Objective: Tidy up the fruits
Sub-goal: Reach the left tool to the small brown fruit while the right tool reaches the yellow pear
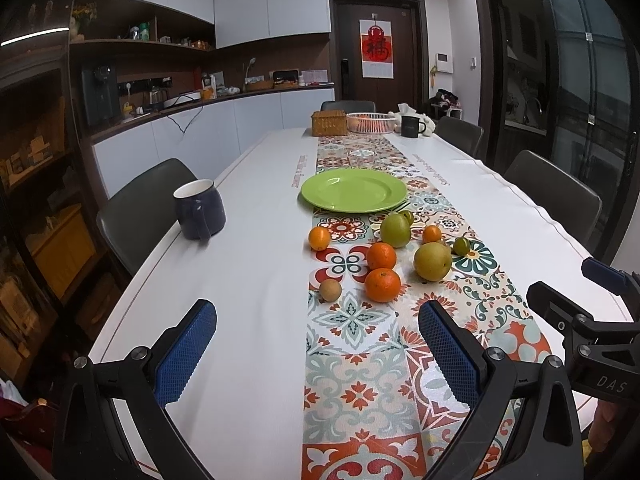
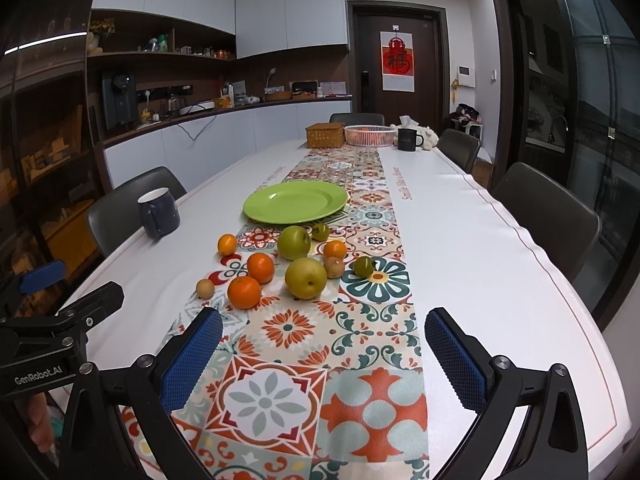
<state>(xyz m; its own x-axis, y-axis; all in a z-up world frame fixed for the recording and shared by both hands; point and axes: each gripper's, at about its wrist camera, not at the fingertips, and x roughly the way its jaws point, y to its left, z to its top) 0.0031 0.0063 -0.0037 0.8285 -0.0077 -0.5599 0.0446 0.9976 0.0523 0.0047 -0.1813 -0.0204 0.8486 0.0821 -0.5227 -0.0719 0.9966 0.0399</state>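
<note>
A green plate (image 1: 354, 190) (image 2: 295, 201) lies empty on the patterned runner (image 1: 360, 360) (image 2: 304, 360). In front of it lie several loose fruits: oranges (image 1: 382, 285) (image 2: 244, 292), two large yellow-green fruits (image 1: 432, 261) (image 2: 305, 278), small green ones (image 1: 461, 246) (image 2: 364, 266) and a small brown one (image 1: 330, 290) (image 2: 205, 288). My left gripper (image 1: 316, 318) is open and empty, short of the fruits. My right gripper (image 2: 324, 324) is open and empty, also short of them. Each gripper shows at the edge of the other's view.
A dark blue mug (image 1: 199, 209) (image 2: 159, 212) stands at the table's left edge. A wicker box (image 1: 329, 123), a white basket (image 1: 370, 122) and a black mug (image 1: 412, 126) stand at the far end. Chairs (image 1: 554, 196) line both sides.
</note>
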